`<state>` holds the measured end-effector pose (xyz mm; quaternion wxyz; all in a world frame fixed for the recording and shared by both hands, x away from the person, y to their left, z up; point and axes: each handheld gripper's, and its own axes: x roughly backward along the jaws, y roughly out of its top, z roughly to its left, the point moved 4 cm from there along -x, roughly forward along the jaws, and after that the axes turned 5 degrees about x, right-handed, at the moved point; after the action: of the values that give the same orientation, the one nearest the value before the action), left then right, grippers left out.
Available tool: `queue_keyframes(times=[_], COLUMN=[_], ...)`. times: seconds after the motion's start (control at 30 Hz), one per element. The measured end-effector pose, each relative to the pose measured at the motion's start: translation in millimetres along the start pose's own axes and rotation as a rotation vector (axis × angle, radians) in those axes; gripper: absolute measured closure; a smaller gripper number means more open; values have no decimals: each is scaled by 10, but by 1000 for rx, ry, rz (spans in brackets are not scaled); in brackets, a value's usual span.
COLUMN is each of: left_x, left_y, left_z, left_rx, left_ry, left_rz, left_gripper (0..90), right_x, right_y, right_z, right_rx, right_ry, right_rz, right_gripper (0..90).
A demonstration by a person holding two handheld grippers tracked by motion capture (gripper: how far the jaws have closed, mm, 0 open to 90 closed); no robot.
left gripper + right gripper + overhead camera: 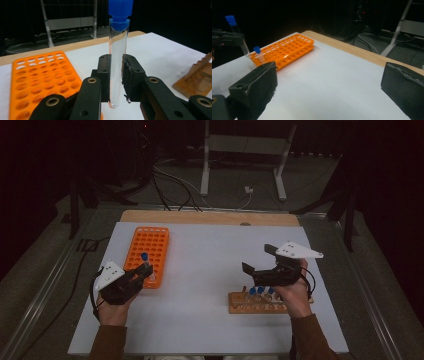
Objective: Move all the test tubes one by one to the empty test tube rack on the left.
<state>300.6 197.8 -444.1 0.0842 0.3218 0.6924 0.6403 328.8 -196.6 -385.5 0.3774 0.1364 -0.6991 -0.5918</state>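
The blue cap (120,11) is cut off by the top edge.

Clear glossy tube (117,62), matt orange plastic rack (42,82).

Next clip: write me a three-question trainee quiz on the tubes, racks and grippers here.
1. True or false: the left gripper is shut on a blue-capped test tube.
2. Which rack already has a tube standing in it: A the orange rack, B neither?
3. Fill in: the right gripper is ____, above the wooden rack.

Key: 1 true; 2 A; 3 open, with nothing between its jaws.
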Motion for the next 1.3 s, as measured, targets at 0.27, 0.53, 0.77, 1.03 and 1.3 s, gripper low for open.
queue_keyframes(times=[0.27, 0.53, 0.77, 1.03, 1.3], left_x=[45, -22, -129, -204, -273], left_y=[-43, -155, -272, -350, -379], left_z=[172, 294, 344, 379, 384], left_rx=[29, 17, 18, 23, 21], left_ry=[42, 111, 127, 142, 141], left_rz=[-24, -1, 29, 56, 60], left_gripper=[777, 777, 776, 776, 777], right_x=[146, 260, 354, 402, 393], right_y=[-118, -256, -328, -393, -458], right_z=[-191, -342, -431, -458, -456], right_rx=[-17, -37, -51, -60, -64], right_ry=[-59, -97, -119, -129, -131], right_rz=[13, 27, 28, 24, 29], right_gripper=[11, 11, 11, 11, 11])
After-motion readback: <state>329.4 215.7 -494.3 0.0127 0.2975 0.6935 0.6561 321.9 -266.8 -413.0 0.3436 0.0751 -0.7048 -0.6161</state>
